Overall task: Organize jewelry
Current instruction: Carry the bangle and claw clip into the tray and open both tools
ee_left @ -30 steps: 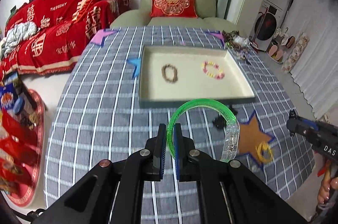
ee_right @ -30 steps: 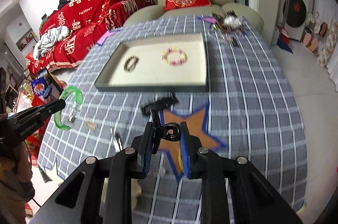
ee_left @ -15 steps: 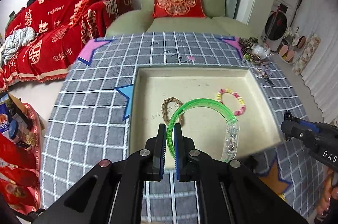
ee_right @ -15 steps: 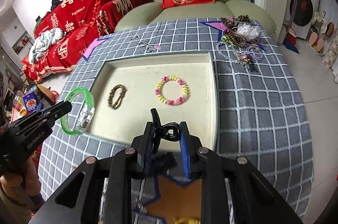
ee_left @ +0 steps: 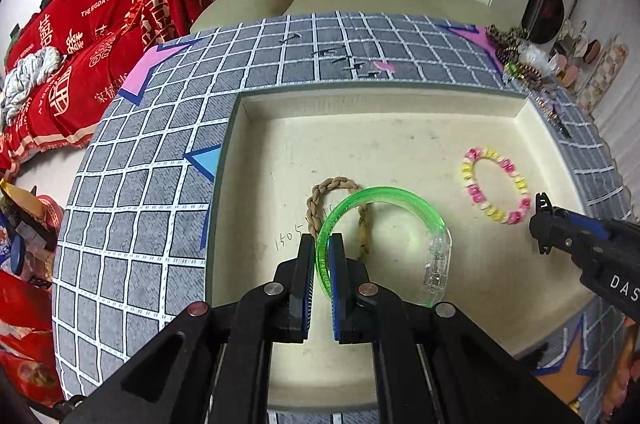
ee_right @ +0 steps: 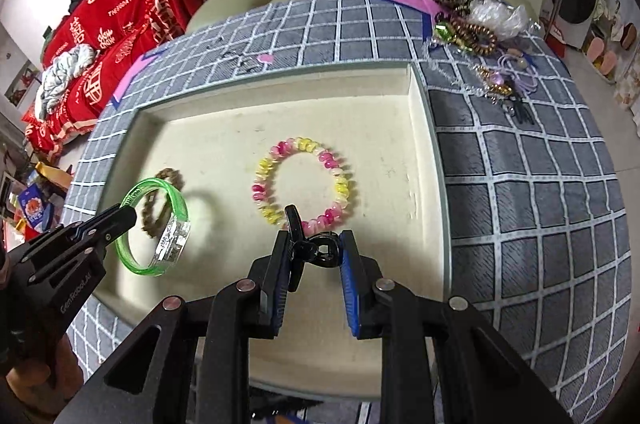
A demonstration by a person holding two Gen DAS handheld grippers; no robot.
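Where tablecloth was, tray (ee_left: 400,144) below.

Left tool (ee_left: 322,256) and right tool (ee_right: 316,252), both clamped, level, side by side.

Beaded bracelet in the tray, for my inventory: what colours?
Pink, yellow and white beaded bracelet; clearest in the right wrist view.
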